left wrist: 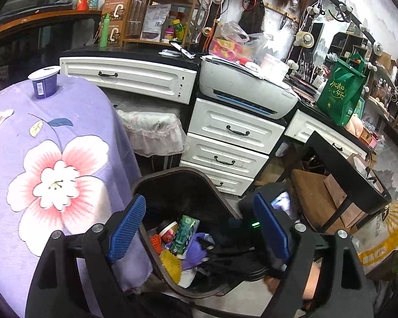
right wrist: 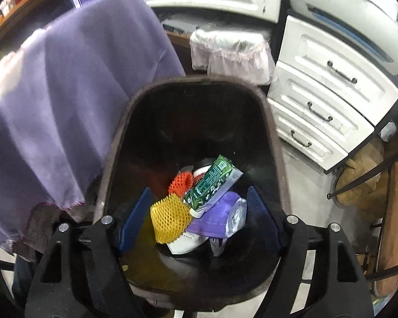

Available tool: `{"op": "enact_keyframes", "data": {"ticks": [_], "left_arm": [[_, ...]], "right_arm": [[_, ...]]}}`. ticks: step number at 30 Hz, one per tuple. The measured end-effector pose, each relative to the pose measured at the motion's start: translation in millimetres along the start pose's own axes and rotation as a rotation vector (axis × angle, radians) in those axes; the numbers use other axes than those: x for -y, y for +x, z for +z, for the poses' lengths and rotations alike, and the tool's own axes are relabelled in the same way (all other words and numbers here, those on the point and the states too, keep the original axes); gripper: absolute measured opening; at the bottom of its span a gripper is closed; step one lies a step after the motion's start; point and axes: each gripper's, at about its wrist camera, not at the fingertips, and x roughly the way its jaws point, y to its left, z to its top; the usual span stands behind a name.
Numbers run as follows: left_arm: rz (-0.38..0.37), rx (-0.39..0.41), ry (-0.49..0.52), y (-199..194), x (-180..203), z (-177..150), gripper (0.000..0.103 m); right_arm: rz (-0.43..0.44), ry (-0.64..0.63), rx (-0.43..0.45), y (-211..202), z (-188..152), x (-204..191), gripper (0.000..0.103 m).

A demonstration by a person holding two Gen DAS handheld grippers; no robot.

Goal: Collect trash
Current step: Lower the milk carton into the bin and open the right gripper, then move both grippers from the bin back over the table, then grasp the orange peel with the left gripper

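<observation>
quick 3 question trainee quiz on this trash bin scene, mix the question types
1. True or false: the green carton lies inside the dark bin.
2. Multiple choice: where does the purple yogurt cup stand? A) in the bin B) on the purple flowered tablecloth C) on the white printer
3. Fill in: the yellow foam net lies next to an ______ foam net in the bin.

Key
1. True.
2. B.
3. Orange.

Note for the trainee: the fingers of the left gripper and the right gripper stand apart, with nothing between them.
</observation>
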Motion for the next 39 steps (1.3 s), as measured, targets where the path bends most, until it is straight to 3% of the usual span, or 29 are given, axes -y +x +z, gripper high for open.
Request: {"op": "enact_keyframes", "data": {"ticks": [6, 12, 24, 31, 39], "left_arm": [[0.057, 0.007, 0.010, -18, -24, 4, 0.084], [0.171, 0.037, -0.004, -48, -71, 11, 0.087], [0.473, 0.028, -0.086, -105, -199, 18, 0.090], [0.586, -0.092, -0.169, -87, -294, 37, 0.090], [0.589, -0.178, -0.167, -56, -334, 56, 0.090]], "right_arm": [[0.026, 0.024, 0.116, -45, 21, 0, 0.075], [0.115, 0.033, 0.207, -74, 51, -15, 0.075], [0.242, -0.147, 0.229, -82, 104, -123, 0.075], [0.287, -0.238, 0.230, -81, 133, -180, 0.075], [0.305, -0.302, 0.208, -69, 162, -225, 0.075]]}}
